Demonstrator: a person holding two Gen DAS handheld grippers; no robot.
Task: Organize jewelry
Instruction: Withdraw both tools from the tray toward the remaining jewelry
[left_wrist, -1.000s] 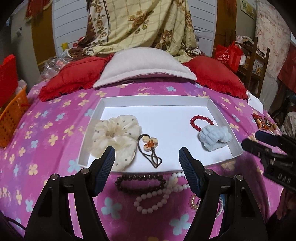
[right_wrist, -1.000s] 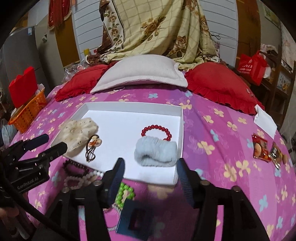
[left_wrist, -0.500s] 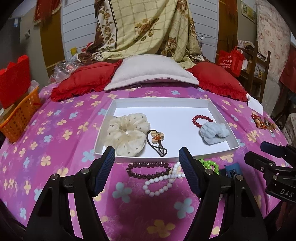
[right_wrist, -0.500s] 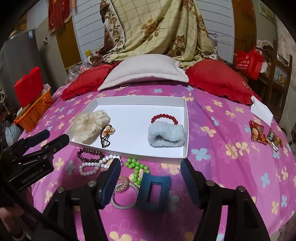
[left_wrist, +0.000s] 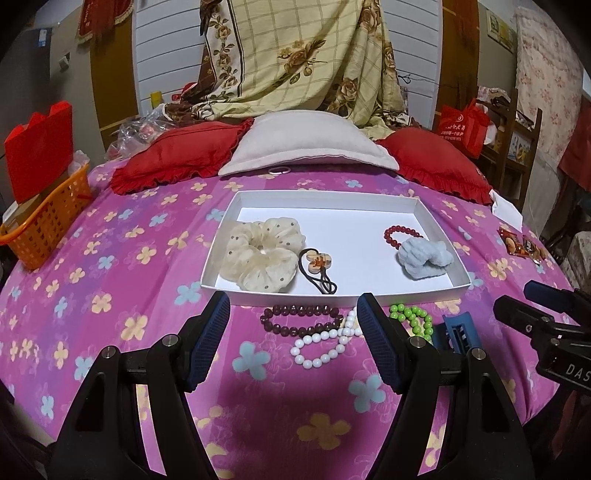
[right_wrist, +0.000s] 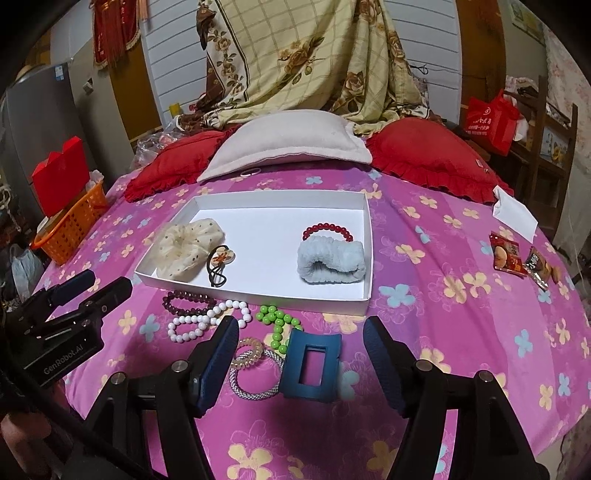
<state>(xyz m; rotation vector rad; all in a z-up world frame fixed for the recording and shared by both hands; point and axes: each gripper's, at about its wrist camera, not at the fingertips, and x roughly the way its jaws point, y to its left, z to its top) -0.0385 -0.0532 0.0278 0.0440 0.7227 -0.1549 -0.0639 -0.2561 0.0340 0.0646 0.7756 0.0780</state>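
Observation:
A white tray (left_wrist: 369, 206) (right_wrist: 364, 306) lies on the pink flowered bedspread. It holds a cream scrunchie (left_wrist: 260, 253) (right_wrist: 184, 251), a black hair tie with a flower charm (left_wrist: 317, 267) (right_wrist: 218, 264), a red bead bracelet (left_wrist: 400, 234) (right_wrist: 327, 229) and a pale blue scrunchie (left_wrist: 424, 260) (right_wrist: 332, 258). In front of it lie a dark bead bracelet (left_wrist: 301, 321) (right_wrist: 186, 301), a white bead bracelet (left_wrist: 325, 347) (right_wrist: 207, 319), green beads (left_wrist: 412, 319) (right_wrist: 277, 325), a blue claw clip (right_wrist: 310, 365) (left_wrist: 456, 330) and two coil bands (right_wrist: 251, 365). My left gripper (left_wrist: 293, 339) and right gripper (right_wrist: 297, 362) are open and empty above these.
Red pillows (left_wrist: 181, 155) and a grey pillow (left_wrist: 306, 144) lie behind the tray. An orange basket (left_wrist: 44, 221) stands at the left bed edge. Snack packets (right_wrist: 517, 258) and a white paper (right_wrist: 513, 212) lie at the right.
Both grippers have pulled back and risen from the tray. The loose bracelets, clip and coil bands in front of it have come into full view. Nothing was picked up.

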